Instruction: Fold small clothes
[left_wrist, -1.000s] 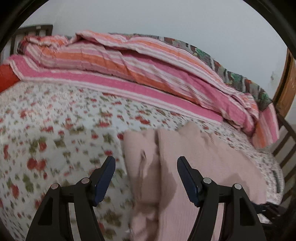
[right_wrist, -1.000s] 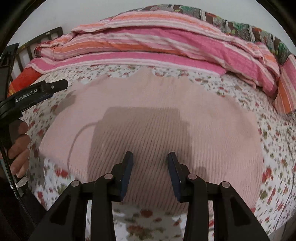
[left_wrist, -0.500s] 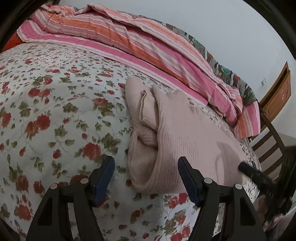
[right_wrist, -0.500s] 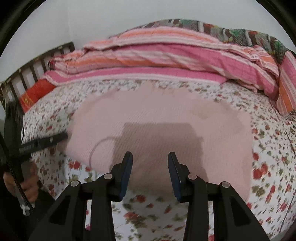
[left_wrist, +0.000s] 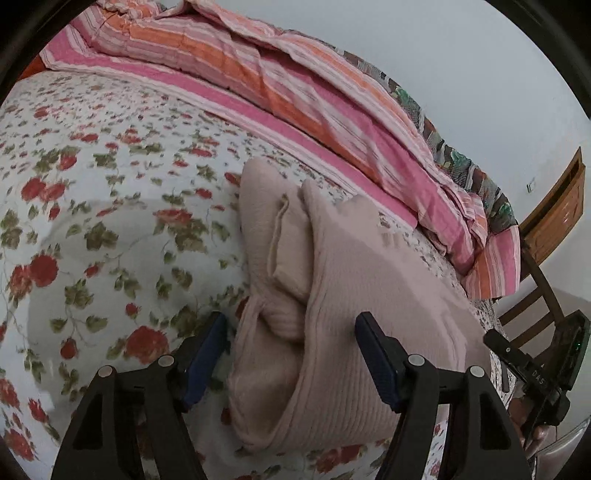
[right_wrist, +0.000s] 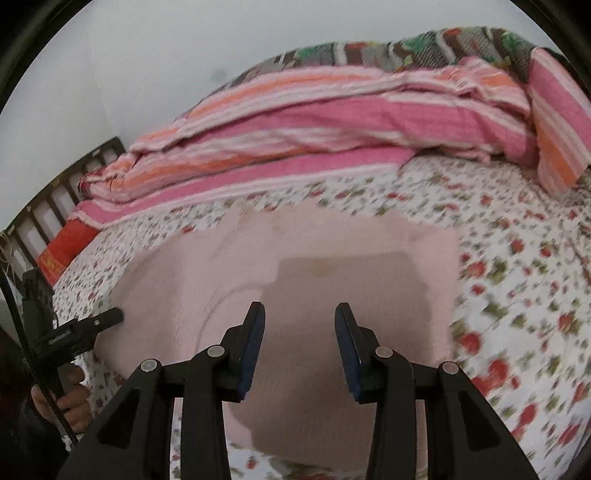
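Observation:
A pale pink ribbed knit garment (left_wrist: 354, 295) lies folded on the floral bedsheet (left_wrist: 92, 206). Its left side shows stacked folded layers (left_wrist: 284, 258). My left gripper (left_wrist: 291, 358) is open and empty, its jaws straddling the garment's near left edge just above it. In the right wrist view the garment (right_wrist: 332, 266) spreads flat, and my right gripper (right_wrist: 300, 339) is open and empty above its near middle. The left gripper also shows in the right wrist view (right_wrist: 85, 328), at the garment's left edge.
A pink and orange striped quilt (left_wrist: 295, 92) is heaped along the far side of the bed. A wooden bed frame and chair (left_wrist: 546, 295) stand at the right. A dark headboard rail (right_wrist: 55, 195) and a red cushion (right_wrist: 70, 243) lie at the left.
Both grippers have drawn back slightly toward me, and the left view has swung lower over the garment's folded left edge. Both stay open. The garment has not visibly moved.

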